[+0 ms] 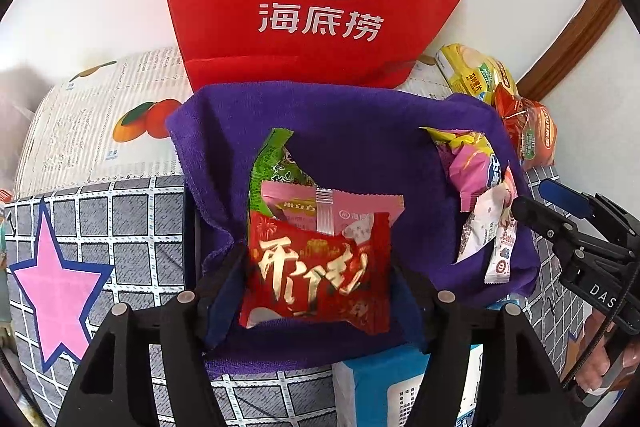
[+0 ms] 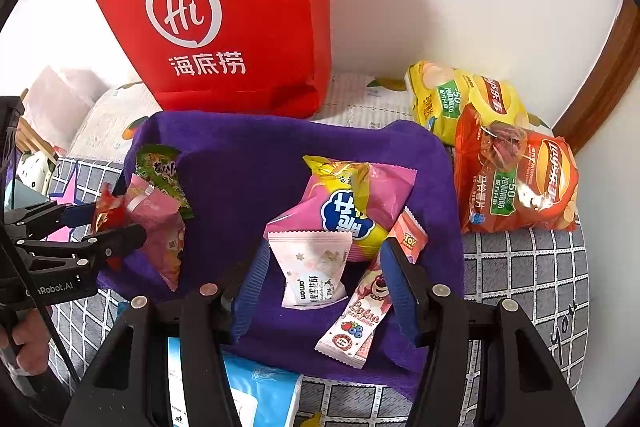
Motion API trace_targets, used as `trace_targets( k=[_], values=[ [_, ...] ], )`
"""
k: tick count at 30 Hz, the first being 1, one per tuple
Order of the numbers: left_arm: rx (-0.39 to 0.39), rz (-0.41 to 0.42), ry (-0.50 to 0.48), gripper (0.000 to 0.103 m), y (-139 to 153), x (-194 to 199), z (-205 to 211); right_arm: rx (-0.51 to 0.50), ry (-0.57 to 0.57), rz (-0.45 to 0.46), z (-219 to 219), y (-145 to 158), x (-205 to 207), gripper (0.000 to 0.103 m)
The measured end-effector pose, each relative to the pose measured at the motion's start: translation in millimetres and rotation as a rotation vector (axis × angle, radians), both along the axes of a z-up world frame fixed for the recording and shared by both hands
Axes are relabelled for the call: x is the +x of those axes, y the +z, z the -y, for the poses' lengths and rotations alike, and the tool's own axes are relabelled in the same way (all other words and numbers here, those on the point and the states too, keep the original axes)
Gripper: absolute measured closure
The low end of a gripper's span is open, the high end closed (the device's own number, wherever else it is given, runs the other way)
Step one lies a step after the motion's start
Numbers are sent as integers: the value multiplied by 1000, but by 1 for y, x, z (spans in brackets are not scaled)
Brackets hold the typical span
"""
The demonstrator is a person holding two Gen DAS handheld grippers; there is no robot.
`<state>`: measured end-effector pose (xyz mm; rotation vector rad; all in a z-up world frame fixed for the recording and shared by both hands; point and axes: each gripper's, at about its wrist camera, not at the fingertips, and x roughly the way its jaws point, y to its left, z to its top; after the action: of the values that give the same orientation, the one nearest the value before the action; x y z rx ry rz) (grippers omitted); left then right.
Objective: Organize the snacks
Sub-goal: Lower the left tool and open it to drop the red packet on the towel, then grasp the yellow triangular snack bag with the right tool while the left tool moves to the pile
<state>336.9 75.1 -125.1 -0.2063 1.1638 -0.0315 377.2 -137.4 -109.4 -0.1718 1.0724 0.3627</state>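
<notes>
Between our left jaws sits a red packet, clamped, with pink and green packets just beyond on the purple towel. Our right jaws stand apart around a white packet; chip bags lie beyond, right.

2 chip bags, 1 red tote, 1 purple towel

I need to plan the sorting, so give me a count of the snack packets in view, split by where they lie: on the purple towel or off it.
On the purple towel: 7 small packets, 3 in the left pile and 4 in the right pile.
Off the towel, by the wall: 2 crisp bags, yellow and orange.
Total: 9
</notes>
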Motion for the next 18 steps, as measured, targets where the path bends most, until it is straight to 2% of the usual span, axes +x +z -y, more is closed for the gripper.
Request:
trace_targets(
  k=[7, 18],
  values=[
    [-7, 11, 13, 37, 3, -2, -3, -1, 1, 4, 0, 1, 0, 45],
    [-51, 81, 6, 37, 21, -9, -3, 19, -13, 46, -1, 18, -9, 45]
  ],
)
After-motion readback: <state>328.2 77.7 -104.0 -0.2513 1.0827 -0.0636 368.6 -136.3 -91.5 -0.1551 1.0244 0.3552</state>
